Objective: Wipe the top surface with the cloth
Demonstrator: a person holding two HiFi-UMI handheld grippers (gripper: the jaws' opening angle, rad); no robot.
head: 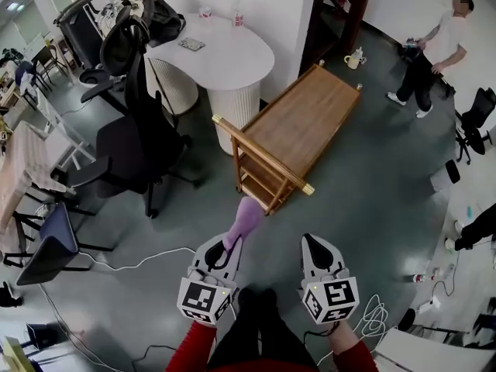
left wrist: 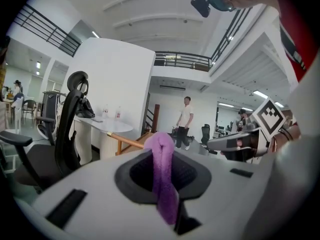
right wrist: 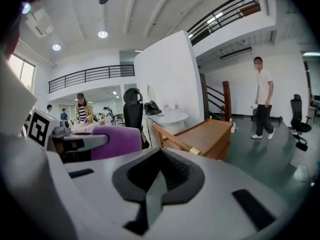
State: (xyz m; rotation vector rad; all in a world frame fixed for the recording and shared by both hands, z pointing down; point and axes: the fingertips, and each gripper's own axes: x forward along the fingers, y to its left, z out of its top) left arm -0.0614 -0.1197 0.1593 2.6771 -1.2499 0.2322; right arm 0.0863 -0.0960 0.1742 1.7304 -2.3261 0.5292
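The wiping is not yet begun, as I judge it. The left gripper (head: 231, 244) has its jaws closed on the purple cloth (head: 246, 215); the cloth stands up out of the jaws as a soft folded roll and touches nothing else. The right gripper (head: 314, 244), just beside the left one, has its jaws drawn together with only a thin slit, and nothing is between them.

The wooden cart (head: 304, 121) is ahead of both grippers, apart from them, with open floor between. Its top surface looks bare and dry, and I see no wiped track on it. So the cloth is in hand, but the approach, the contact and all the strokes over the top are left to do.

For containers, there is little. The lower shelf of the cart, as far as it shows, carries nothing. Farther ahead and to the left of the left gripper, a white table (head: 232, 56) bears two small bottles (head: 237, 18); their contents are too small to tell. A black bag (head: 160, 15) lies there, closed to my view.
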